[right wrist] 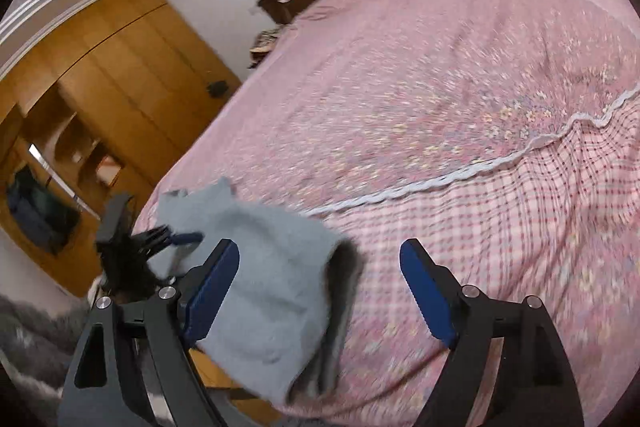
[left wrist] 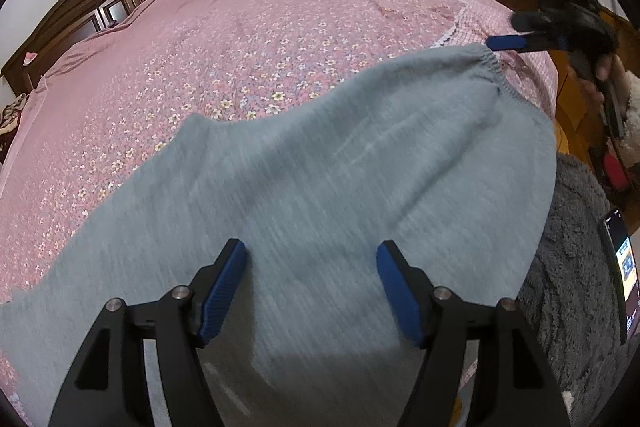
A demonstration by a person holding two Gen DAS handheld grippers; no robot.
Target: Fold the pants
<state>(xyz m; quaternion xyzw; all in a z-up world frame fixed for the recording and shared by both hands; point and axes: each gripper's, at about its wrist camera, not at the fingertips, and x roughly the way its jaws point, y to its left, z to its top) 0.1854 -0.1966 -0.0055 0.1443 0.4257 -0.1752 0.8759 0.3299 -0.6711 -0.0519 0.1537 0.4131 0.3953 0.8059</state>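
A: Where are the pants (left wrist: 304, 163) now?

B: They lie spread on the pink bedspread (left wrist: 240, 39), at the near edge of the bed. The elastic waist points to 2 o'clock in my left view.

A: And your grippers?

B: My left gripper (left wrist: 312, 291) hangs over the grey cloth with its jaws apart, gripping nothing. My right gripper (right wrist: 320, 291) also stands wide, and the waist corner lies loose beside its left pad (right wrist: 214, 283).

Soft indoor light, fisheye warp, motion blur
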